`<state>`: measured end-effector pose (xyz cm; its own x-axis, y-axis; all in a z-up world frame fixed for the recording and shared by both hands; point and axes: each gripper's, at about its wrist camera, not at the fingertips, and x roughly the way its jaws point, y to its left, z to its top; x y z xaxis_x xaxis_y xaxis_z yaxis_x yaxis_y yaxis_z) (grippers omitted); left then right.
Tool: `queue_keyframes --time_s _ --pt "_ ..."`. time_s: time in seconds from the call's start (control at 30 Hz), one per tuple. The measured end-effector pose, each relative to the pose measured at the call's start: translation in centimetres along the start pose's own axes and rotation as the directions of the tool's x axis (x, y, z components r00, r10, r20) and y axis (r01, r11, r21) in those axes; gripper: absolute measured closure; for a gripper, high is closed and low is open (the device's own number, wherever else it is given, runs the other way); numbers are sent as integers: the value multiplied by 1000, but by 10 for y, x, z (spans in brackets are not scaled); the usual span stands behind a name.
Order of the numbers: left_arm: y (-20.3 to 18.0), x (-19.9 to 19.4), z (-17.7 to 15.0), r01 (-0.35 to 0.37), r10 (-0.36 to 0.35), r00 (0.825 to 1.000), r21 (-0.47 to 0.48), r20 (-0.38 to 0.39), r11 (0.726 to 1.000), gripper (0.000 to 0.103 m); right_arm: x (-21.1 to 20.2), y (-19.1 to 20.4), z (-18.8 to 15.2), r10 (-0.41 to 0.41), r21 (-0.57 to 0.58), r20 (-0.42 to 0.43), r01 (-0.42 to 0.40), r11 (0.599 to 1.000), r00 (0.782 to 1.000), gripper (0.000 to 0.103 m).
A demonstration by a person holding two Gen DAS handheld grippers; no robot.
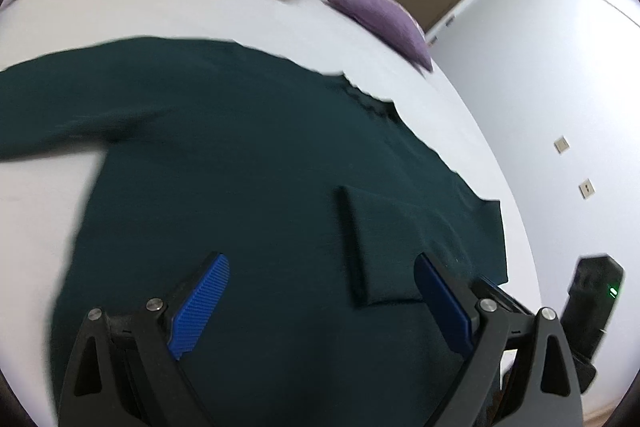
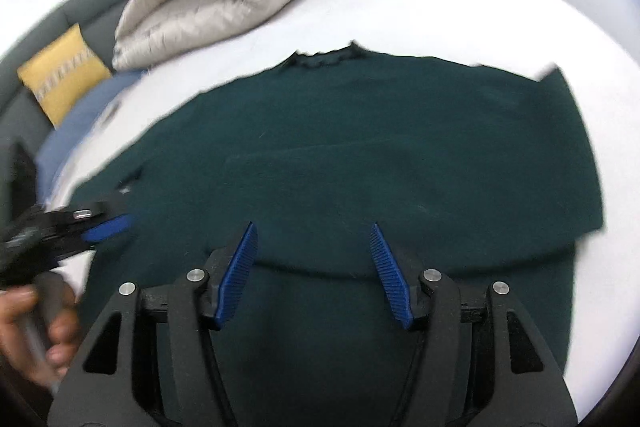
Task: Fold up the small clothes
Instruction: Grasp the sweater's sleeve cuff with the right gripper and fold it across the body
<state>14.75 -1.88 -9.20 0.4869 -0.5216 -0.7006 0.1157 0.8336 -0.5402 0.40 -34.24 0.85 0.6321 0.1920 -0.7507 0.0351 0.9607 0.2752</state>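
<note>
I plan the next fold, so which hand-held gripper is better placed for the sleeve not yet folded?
Probably left. The spread sleeve lies on its side of the sweater, and the left hand-held gripper is open and empty.

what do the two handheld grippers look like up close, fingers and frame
Both match: the left gripper and right gripper have black angular frames with triangular cutouts and round silver pivot pins. Their fingers carry ribbed bright-blue pads. No cables or sleeves show.
</note>
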Motion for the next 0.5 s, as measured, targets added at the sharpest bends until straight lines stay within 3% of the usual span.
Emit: queue_keyframes --time_s 0.07,0.1,0.17,0.23,0.3,0.4,0.5 --pt "-13 21 4 12 -12 999 11 -40 1000 9 -24 -14 -5 15 55 13 -16 998 1000 46" --pt "-17 30 6 16 -15 998 15 -57 1000 15 -30 -21 -6 17 74 23 -19 997 1000 46" --pt "-26 53 10 -2 4 995 23 -100 1000 25 -44 -40 -11 28 123 39 -32 992 999 46" --pt "-32 67 15 -22 26 994 37 -104 999 28 -46 -55 -15 32 159 44 -38 987 999 46" --pt "-40 73 20 -42 48 993 60 -104 997 42 -49 -70 -19 21 192 55 -32 981 998 46" --pt "-49 75 23 -75 86 990 97 -110 992 76 -46 -87 -24 15 226 69 -30 974 998 46" --pt "-57 75 19 -92 111 988 158 -110 983 89 -36 -99 -29 5 254 49 -18 967 999 46"
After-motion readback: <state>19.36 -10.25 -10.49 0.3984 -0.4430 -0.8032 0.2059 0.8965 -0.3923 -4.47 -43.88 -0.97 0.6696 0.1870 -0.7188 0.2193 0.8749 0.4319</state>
